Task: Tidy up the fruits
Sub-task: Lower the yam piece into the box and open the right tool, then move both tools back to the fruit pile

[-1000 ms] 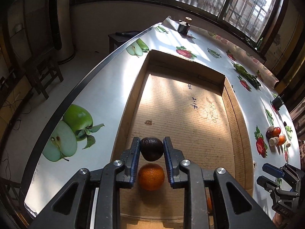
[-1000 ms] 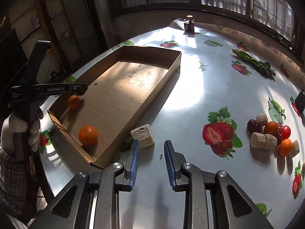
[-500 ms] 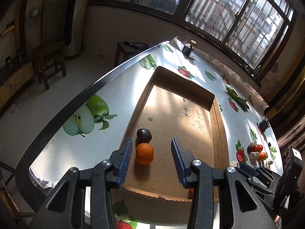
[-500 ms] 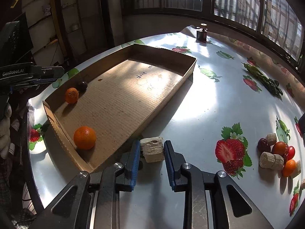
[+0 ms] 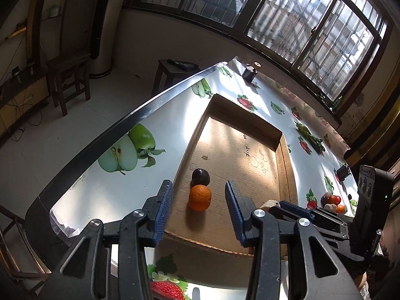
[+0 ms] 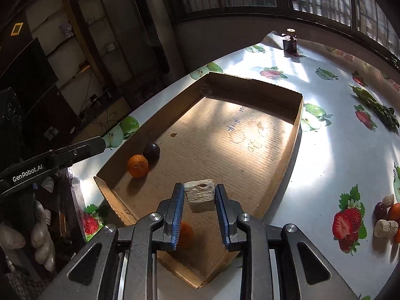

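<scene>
A shallow cardboard tray (image 5: 240,155) lies on the fruit-print table. An orange (image 5: 200,198) and a dark plum (image 5: 200,177) touch each other by its left wall. My left gripper (image 5: 198,185) hovers above and behind them. Its jaws are opening and nothing is between them. My right gripper (image 6: 199,192) is shut on a pale fibrous block (image 6: 200,195), held over the tray's near end (image 6: 250,165). A second orange (image 6: 186,233) shows below its left finger. The first orange (image 6: 137,165) and plum (image 6: 151,151) lie to the left.
A pile of small fruits and pale chunks (image 6: 385,215) sits on the table at the right. A dark jar (image 6: 290,42) stands at the far end, with green vegetables (image 6: 375,107) beyond the tray. Stools (image 5: 67,75) stand on the floor past the table's left edge.
The left gripper let go of the plum beside the orange, opened and drew back upward. The right gripper shut on the pale block and carried it from the table over the tray.
</scene>
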